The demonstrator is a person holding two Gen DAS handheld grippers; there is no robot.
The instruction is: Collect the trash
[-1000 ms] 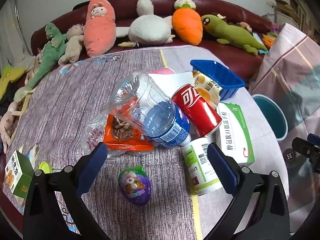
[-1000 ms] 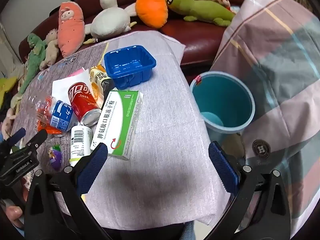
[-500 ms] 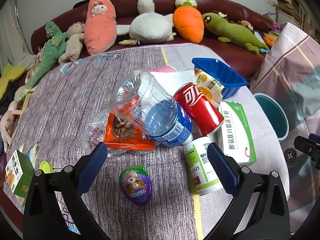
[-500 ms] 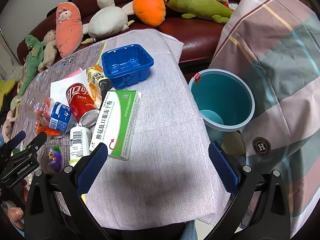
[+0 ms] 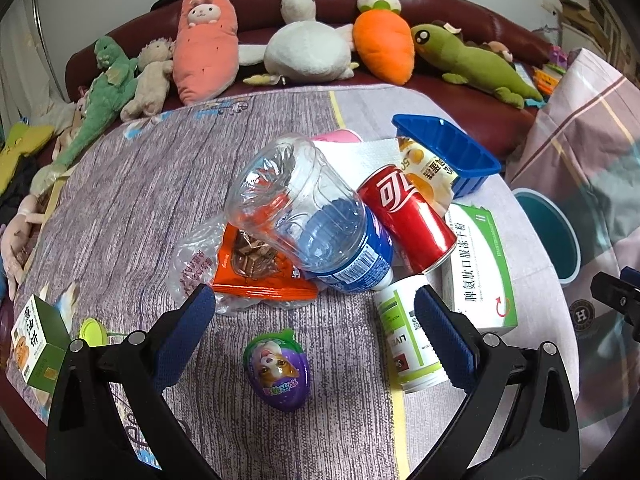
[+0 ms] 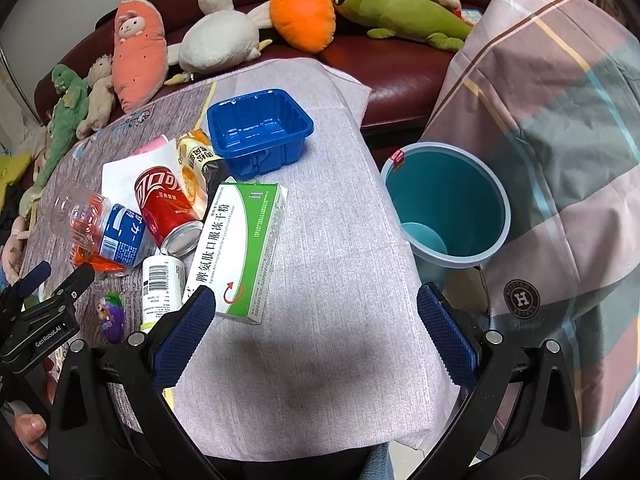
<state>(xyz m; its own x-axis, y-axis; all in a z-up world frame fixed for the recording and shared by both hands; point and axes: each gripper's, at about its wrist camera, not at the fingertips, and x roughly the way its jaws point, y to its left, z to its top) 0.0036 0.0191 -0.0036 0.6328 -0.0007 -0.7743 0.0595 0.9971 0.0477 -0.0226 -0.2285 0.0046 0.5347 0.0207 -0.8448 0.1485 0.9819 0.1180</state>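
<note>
Trash lies in a heap on the table: a clear plastic bottle (image 5: 308, 216) with a blue label, a red soda can (image 5: 408, 220), an orange snack bag (image 5: 256, 268), a white pill bottle (image 5: 408, 336), a green-and-white box (image 5: 480, 268), a purple egg-shaped toy (image 5: 278, 372) and a blue plastic tray (image 5: 444, 152). My left gripper (image 5: 312, 336) is open and empty, just short of the egg toy. My right gripper (image 6: 316, 336) is open and empty above bare cloth, with the box (image 6: 240, 248) ahead left and the teal bin (image 6: 444, 208) ahead right.
Plush toys (image 5: 304, 48) line a dark red sofa behind the table. A small green carton (image 5: 36, 336) and a yellow-green cap (image 5: 93, 330) sit at the table's left edge. A plaid blanket (image 6: 560, 140) lies to the right of the bin.
Both grippers have drifted slightly forward; the scene has shifted a little in each view. Nothing was grasped or moved.
</note>
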